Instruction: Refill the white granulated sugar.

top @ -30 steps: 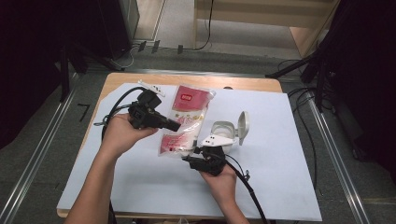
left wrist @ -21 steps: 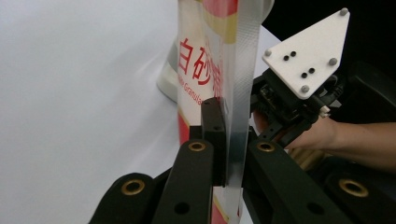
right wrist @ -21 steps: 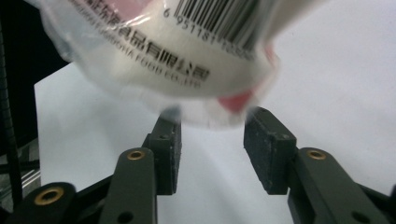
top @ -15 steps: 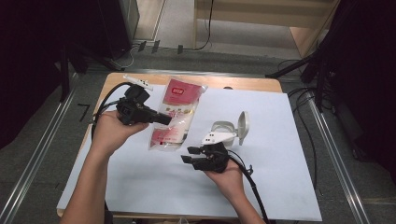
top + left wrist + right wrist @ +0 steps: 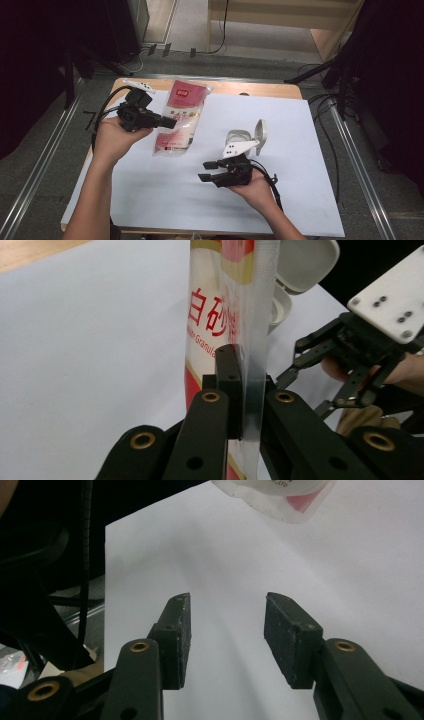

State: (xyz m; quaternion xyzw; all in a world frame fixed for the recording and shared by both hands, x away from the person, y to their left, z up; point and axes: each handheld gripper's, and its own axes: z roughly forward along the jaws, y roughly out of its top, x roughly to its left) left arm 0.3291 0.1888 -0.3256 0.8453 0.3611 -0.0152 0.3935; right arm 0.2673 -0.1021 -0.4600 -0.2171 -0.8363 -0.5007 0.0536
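High view is showing the left gripper (image 5: pixel 170 123) pinching the sugar bag (image 5: pixel 180 117); the right gripper (image 5: pixel 209 170), jaws spread, is holding nothing; pouring into the white container (image 5: pixel 239 136) probably remains.

Your left gripper (image 5: pixel 172 122) sits far left on the table (image 5: pixel 300 200), the sugar bag (image 5: pixel 181 117) just to its right (clamped at one edge). Open-lidded container (image 5: pixel 245 140) lies right of centre; your right gripper (image 5: pixel 207 170) is just before it.
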